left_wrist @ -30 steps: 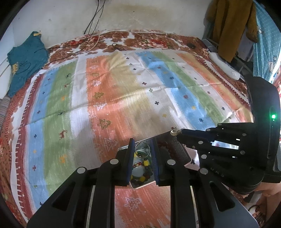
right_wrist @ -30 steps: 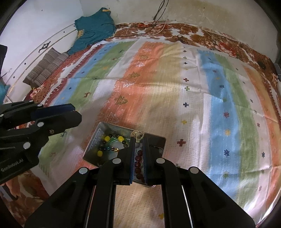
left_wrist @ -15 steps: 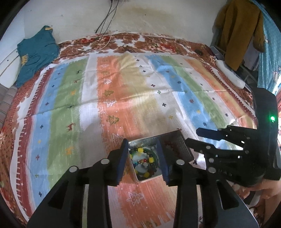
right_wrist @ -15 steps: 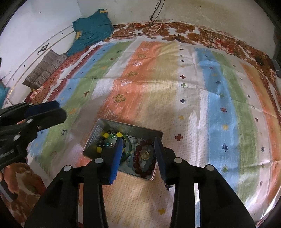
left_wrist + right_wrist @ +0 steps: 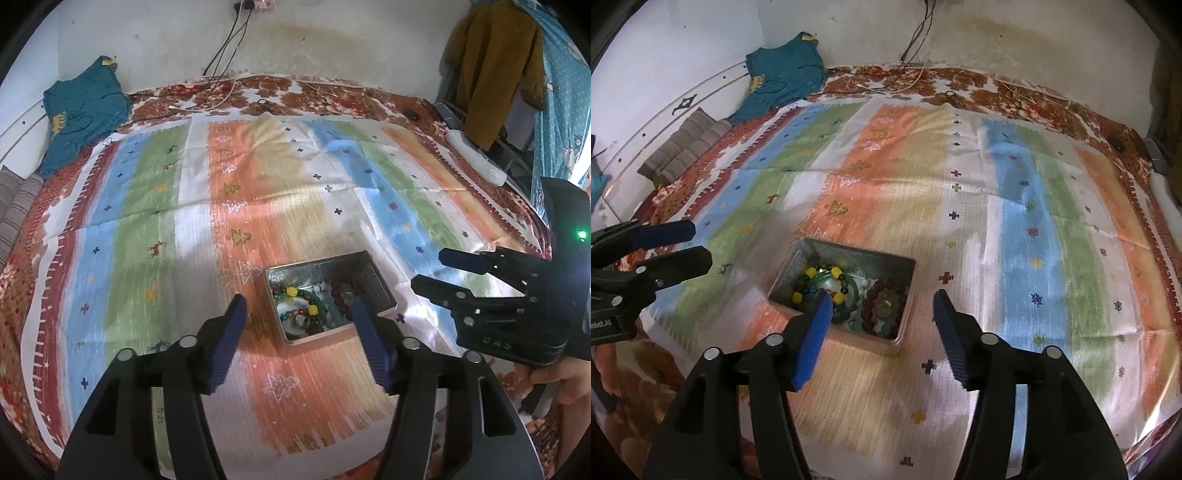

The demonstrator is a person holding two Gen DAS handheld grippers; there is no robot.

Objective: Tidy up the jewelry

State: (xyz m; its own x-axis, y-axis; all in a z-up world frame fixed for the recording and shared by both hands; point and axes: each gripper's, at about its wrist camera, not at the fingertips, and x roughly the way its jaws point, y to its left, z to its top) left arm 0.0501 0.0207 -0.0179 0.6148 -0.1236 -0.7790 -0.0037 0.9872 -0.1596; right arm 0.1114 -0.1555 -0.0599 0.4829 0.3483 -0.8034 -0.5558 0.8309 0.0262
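Now both grippers, left (image 5: 297, 314) and right (image 5: 882, 308), hover above the tin (image 5: 812, 247) of beads (image 5: 884, 308), jaws just spread wide, gripping nothing.

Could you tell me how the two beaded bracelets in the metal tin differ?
The multicoloured bead bracelet mixes yellow and dark beads; the dark red bead bracelet is one colour. The multicoloured one lies at the tin's left in the right wrist view, the red one at its right. Both lie loose inside the tin.
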